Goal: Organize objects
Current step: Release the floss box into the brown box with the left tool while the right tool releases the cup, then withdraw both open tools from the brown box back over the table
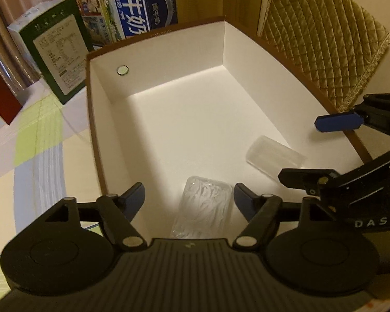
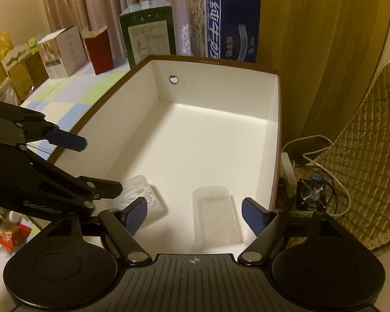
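A brown box with a white inside (image 1: 169,83) (image 2: 215,130) stands open on the table. On its floor at the near end lie a clear plastic tray of white strips (image 1: 204,205) (image 2: 143,189) and a clear plastic lid or case (image 1: 275,154) (image 2: 215,218). My left gripper (image 1: 189,197) is open and empty, just above the tray of strips; it also shows in the right wrist view (image 2: 98,166). My right gripper (image 2: 195,210) is open and empty above the clear case; it also shows in the left wrist view (image 1: 312,153).
Behind the box stand a blue milk carton box (image 2: 228,26) (image 1: 132,5), a green box (image 2: 148,36) (image 1: 57,54), a red box (image 2: 98,49) and several more cartons (image 2: 62,52). A quilted chair (image 2: 364,156) (image 1: 319,33), cables and a small fan (image 2: 312,192) are to the right.
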A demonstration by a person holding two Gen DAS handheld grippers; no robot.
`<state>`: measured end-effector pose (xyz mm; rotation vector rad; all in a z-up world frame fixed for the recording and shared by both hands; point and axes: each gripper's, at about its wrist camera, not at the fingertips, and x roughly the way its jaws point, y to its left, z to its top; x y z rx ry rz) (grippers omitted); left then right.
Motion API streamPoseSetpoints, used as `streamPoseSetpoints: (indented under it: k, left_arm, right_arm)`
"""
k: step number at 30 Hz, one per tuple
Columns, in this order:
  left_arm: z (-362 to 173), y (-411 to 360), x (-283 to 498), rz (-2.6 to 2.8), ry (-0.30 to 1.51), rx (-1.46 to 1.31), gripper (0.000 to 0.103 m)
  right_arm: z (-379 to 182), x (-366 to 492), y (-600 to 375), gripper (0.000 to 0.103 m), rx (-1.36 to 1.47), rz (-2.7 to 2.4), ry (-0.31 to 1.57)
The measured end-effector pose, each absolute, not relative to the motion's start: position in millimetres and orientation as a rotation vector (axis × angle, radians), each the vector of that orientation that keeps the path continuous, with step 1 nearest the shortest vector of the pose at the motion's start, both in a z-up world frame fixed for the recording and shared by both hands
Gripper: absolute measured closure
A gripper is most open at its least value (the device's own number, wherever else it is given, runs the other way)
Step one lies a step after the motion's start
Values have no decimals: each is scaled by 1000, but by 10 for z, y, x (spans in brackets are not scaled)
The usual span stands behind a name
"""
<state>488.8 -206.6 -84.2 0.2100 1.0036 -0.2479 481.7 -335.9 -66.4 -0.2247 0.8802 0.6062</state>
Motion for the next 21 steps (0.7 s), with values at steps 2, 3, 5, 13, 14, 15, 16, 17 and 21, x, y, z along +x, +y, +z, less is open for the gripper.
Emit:
streamPoseSetpoints:
  k: [2,3,5,13,14,15,16,17,21]
  left_arm:
    - [-784,-2037,4829,-246,994,212,25]
    - [-753,-2018,4797,-245,991,209,24]
    - [-694,-1979,4725,-245,981,198,22]
    - [-505,-1806,4457,-212,952,155,17]
    - [-475,-1781,4418,-208,948,143,16]
    - [-445,-1757,4378,-208,943,133,15]
    - [-416,-1737,4340,-206,938,124,14]
    - [-387,-1716,4301,-205,933,116,14]
    - [-290,-1621,4139,-202,922,87,13]
  right_arm:
    - [-627,4771,-3381,20,-200,609,879]
    - [-607,4743,-3398,18,-186,613,878]
    - [-574,4681,-3417,14,-168,614,871]
    - [-422,4478,-3447,4,-89,610,849]
    - [-399,4447,-3451,2,-78,608,846]
    - [-379,4417,-3453,2,-67,606,842]
    - [-358,4388,-3454,2,-56,604,838]
    - [-338,4352,-3454,2,-47,602,836]
    - [-270,4214,-3432,2,-20,589,829]
